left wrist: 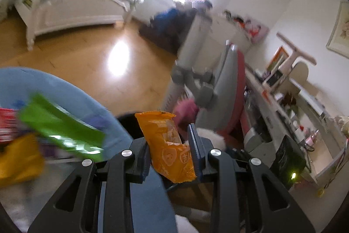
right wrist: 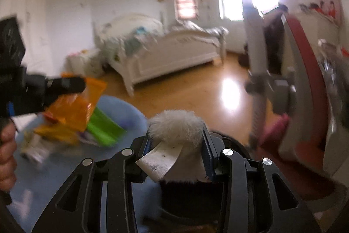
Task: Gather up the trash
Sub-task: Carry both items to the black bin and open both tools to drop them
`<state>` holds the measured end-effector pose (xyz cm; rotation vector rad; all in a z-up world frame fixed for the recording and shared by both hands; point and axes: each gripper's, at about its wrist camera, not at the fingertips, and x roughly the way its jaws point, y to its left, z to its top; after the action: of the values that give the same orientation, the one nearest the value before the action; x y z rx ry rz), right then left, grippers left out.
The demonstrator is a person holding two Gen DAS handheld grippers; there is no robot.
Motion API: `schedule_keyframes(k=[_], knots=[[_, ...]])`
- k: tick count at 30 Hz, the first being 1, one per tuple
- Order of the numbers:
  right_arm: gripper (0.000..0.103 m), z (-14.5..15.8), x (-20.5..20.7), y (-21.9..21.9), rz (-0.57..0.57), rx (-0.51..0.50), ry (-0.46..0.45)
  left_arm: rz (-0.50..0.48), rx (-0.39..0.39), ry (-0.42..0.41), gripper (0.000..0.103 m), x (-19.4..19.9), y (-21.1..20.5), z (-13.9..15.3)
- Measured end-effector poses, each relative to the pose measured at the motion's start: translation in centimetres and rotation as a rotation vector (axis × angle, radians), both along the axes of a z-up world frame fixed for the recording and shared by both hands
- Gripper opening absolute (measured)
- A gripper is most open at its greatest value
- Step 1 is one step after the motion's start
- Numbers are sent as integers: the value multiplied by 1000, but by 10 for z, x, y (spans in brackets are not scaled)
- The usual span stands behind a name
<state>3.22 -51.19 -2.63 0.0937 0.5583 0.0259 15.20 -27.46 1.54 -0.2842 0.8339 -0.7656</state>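
**Both grippers loaded above the blue bin**

Left gripper [left wrist: 172, 145]: jaws pinched on an orange snack wrapper [left wrist: 169, 145]. The wrapper stands upright between the pads, its torn top edge well above the fingertips and its lower corner hanging below them. In the right wrist view the same gripper [right wrist: 72, 84] reaches in from the left, with the wrapper [right wrist: 74, 106] hanging over the near rim of the blue bin [right wrist: 128, 108].

Right gripper [right wrist: 176, 145]: jaws closed on a white fluffy item [right wrist: 176, 126] with a white fabric tag [right wrist: 160, 158] sticking out toward the camera. The fluff bulges past both pads. It sits just right of the bin's rim, not over the opening.

Bin contents: a green wrapper [left wrist: 61, 126] lies tilted across the top of the load, with a yellow wrapper [left wrist: 17, 156] and a red packet [left wrist: 7, 126] beside it at the left edge. All are blurred; how they touch cannot be told.

Surroundings: bare wooden floor [left wrist: 87, 54] lies open beyond the bin, up to the white bed [left wrist: 72, 10]. To the right, a grey and red chair [left wrist: 231, 80] stands close, and a cluttered desk [left wrist: 283, 110] runs along the wall behind it.
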Motion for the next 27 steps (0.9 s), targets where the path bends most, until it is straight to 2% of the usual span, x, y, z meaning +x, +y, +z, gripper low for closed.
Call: schedule_keyframes(k=[3,6,14,15,16,17,18,19,20,22,27], knots=[[39,-26,8,-18,-7,8,43,-33,47,57,31,28,-32,-28],[39,-49,20,-31,-13,38,87,-48,74,90,31,30,-49,-42],[39,-69,41,-39,-16,84,152,-61,130,109,34,41,-74,-60],[42,-71,42,-39,-14,90,157,-61,135,109,34,41,-73,-61],[44,-71,43,-41,-14,93,158,-60,142,110,37,42,-76,-62],[47,-72,44,-41,-13,98,161,-57,155,114,45,43,-78,-65],[55,-72,43,-41,-11,101,160,-55,161,117,54,44,-80,-66],[63,-72,42,-41,-14,103,156,-51,164,116,76,45,-81,-66],[66,-70,41,-41,-14,105,153,-35,166,99,90,44,-79,-65],[68,-68,39,-40,-15,108,153,-13,169,66,91,38,-73,-60],[68,-56,32,-28,1,114,153,-6,123,58,91,20,-44,-42]])
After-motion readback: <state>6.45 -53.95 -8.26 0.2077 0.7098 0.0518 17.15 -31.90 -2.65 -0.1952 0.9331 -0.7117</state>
